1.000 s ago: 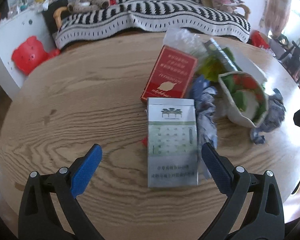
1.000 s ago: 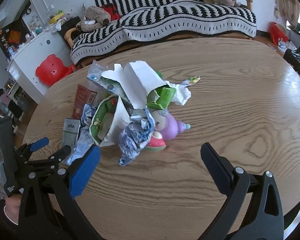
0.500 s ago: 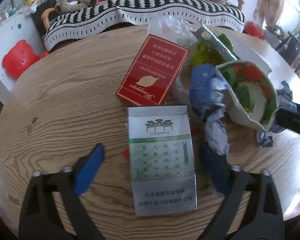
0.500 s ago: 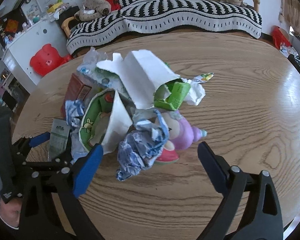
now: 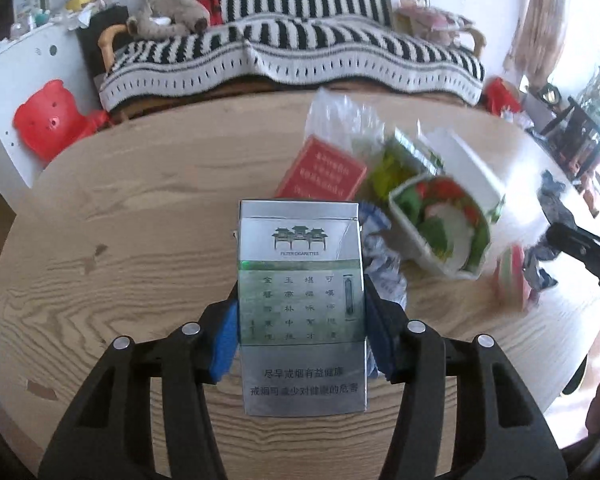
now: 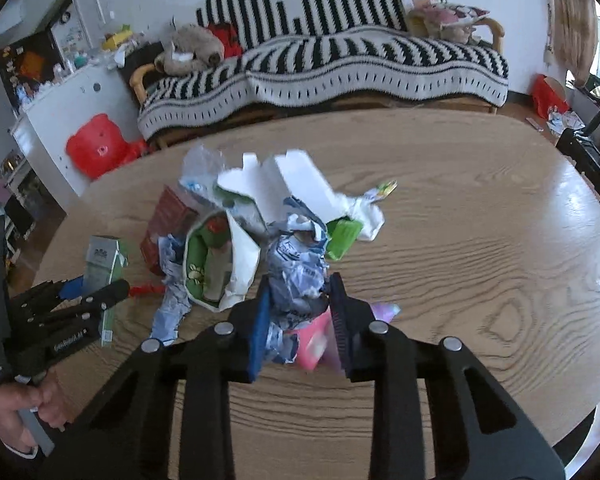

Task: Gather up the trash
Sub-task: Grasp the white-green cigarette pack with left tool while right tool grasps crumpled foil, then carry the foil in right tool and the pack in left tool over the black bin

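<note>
My left gripper point(image 5: 300, 324) is shut on a silver and green cigarette pack point(image 5: 300, 304), held upright between the blue pads above the wooden table point(image 5: 140, 208). The pack also shows in the right wrist view point(image 6: 102, 264). My right gripper point(image 6: 300, 312) is shut on a crumpled blue and white wrapper point(image 6: 298, 272), with a pink and purple toy point(image 6: 320, 340) just under it. A red cigarette box point(image 5: 320, 172), a torn green and white carton point(image 5: 444, 228) and clear plastic point(image 5: 336, 116) lie in the trash pile.
White torn paper point(image 6: 296, 180) and a green wrapper point(image 6: 342, 236) lie at the pile's far side. A striped sofa point(image 6: 320, 72) stands behind the table. A red stool point(image 6: 96, 144) and a white cabinet point(image 6: 60, 120) are at the left.
Both grippers closed. The left one took hold of the cigarette pack and lifted it. The right one moved forward and shut on the crumpled wrapper.
</note>
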A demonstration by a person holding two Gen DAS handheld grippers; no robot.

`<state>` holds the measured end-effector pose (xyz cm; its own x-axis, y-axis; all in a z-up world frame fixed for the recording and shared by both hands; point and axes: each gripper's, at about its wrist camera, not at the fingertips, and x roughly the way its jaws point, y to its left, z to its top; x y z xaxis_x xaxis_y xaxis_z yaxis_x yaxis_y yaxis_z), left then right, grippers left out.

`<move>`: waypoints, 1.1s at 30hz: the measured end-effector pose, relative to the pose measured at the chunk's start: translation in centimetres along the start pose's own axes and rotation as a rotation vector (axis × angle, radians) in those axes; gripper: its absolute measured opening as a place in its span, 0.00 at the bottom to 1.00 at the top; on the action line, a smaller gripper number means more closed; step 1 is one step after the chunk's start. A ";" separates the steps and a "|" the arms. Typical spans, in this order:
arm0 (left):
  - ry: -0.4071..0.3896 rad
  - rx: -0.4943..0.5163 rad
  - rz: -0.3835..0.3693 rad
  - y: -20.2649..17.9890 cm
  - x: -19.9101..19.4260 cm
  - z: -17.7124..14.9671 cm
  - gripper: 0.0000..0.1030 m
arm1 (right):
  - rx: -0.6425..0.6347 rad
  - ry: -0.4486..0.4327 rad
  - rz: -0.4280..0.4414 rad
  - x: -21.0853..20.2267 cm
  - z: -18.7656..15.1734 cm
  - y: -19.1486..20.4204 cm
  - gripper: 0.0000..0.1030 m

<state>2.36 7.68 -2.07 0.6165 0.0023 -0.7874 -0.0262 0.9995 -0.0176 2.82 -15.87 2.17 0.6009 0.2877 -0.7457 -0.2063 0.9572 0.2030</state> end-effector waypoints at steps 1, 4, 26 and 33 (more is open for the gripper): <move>-0.009 -0.005 0.003 -0.2 -0.3 0.2 0.52 | 0.004 -0.007 0.005 -0.6 -0.1 -0.4 0.28; -0.028 -0.031 -0.057 -1.5 -1.2 1.0 0.52 | 0.024 -0.029 0.004 -2.2 -0.2 -1.9 0.28; 0.021 0.470 -0.681 -41.4 -3.7 -6.8 0.52 | 0.521 -0.102 -0.420 -20.9 -14.2 -33.4 0.28; 0.150 0.602 -0.764 -50.7 -1.2 -12.6 0.52 | 0.692 0.010 -0.440 -22.3 -22.4 -41.3 0.28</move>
<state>-6.93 -43.38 -7.98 0.1931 -0.6138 -0.7655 0.7691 0.5791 -0.2704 -19.32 -62.48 -3.78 0.5078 -0.1154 -0.8537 0.5720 0.7862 0.2340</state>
